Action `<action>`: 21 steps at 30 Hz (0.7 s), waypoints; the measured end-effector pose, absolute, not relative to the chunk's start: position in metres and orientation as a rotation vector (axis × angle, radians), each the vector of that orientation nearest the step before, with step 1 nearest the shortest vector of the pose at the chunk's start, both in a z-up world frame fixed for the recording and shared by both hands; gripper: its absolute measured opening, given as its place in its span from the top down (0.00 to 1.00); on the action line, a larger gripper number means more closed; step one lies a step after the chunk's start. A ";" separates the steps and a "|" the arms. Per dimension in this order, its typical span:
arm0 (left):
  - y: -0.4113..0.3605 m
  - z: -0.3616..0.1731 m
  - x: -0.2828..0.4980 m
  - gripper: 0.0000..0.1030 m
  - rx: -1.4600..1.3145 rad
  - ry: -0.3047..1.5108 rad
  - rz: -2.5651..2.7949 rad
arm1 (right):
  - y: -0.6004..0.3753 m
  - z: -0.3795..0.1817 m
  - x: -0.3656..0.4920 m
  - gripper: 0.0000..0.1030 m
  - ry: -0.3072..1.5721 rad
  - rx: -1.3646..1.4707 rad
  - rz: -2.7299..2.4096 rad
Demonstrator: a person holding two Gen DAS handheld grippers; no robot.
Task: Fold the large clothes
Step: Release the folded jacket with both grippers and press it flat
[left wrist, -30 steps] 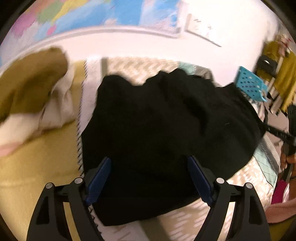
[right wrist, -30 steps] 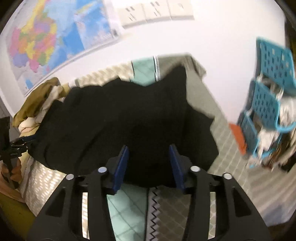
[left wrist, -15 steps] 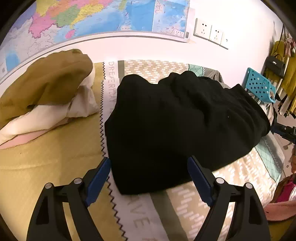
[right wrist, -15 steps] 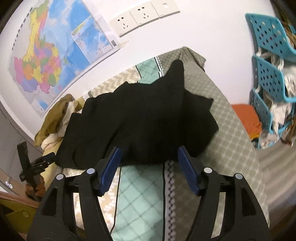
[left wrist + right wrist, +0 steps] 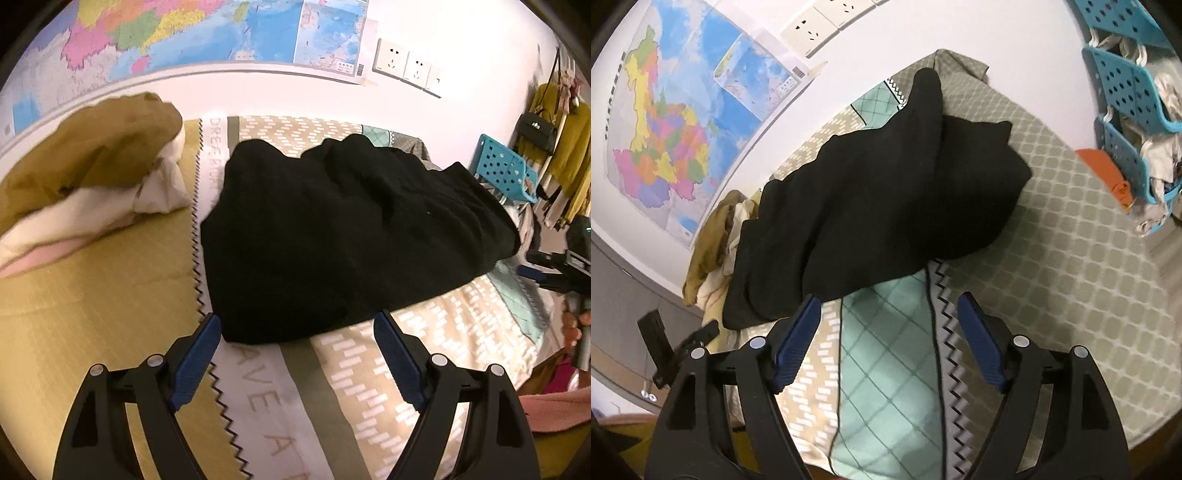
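Left wrist view: black garment (image 5: 347, 236) heaped on the patchwork bedspread (image 5: 413, 365), olive-and-cream pile (image 5: 92, 181) beside it, map (image 5: 177, 33) on the wall. Left tool (image 5: 297, 334) spread wide, empty. Right tool (image 5: 886, 314) just been opening, nothing between its pads.

Left gripper (image 5: 297, 332), right gripper (image 5: 888, 308): black frames, blue ribbed jaws, silver screws.

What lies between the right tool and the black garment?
Only bare bedspread, in the right wrist view: the open right tool sits just short of the black garment.
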State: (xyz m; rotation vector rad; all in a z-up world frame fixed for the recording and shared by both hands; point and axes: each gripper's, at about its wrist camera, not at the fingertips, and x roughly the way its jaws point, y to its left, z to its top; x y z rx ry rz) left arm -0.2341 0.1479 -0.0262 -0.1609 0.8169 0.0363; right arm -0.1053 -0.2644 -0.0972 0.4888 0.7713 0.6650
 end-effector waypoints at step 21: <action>0.141 -0.053 -0.199 0.11 -0.559 0.940 -0.263 | -0.245 -0.095 -0.075 0.21 0.775 0.579 0.697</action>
